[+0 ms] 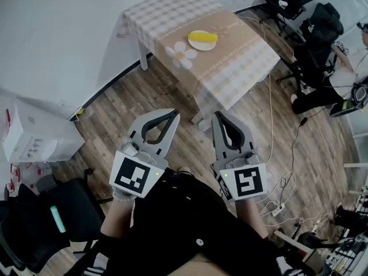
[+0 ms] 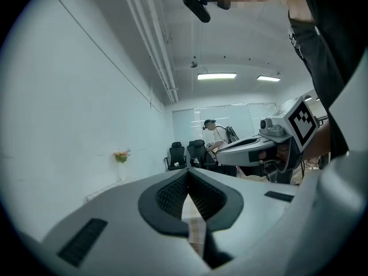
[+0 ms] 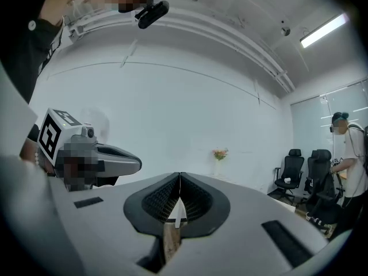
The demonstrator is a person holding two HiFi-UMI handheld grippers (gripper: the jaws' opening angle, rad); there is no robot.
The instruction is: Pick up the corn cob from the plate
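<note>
The yellow corn cob (image 1: 203, 37) lies on a small white plate (image 1: 202, 46) on the table with the checked cloth (image 1: 230, 68), far ahead of me in the head view. My left gripper (image 1: 173, 114) and right gripper (image 1: 217, 116) are held side by side over the wooden floor, well short of the table, both pointing toward it. Both are shut with nothing between the jaws. In the left gripper view the left gripper (image 2: 188, 172) has its pads together, and in the right gripper view so does the right gripper (image 3: 180, 176). Neither gripper view shows the cob.
A white flower-shaped mat (image 1: 181, 55) lies on the table near the plate. Black office chairs (image 1: 313, 45) and a seated person (image 1: 361, 39) are at the right. A white box (image 1: 31, 137) and a black chair (image 1: 52, 217) stand at the left. Cables (image 1: 282, 194) trail on the floor.
</note>
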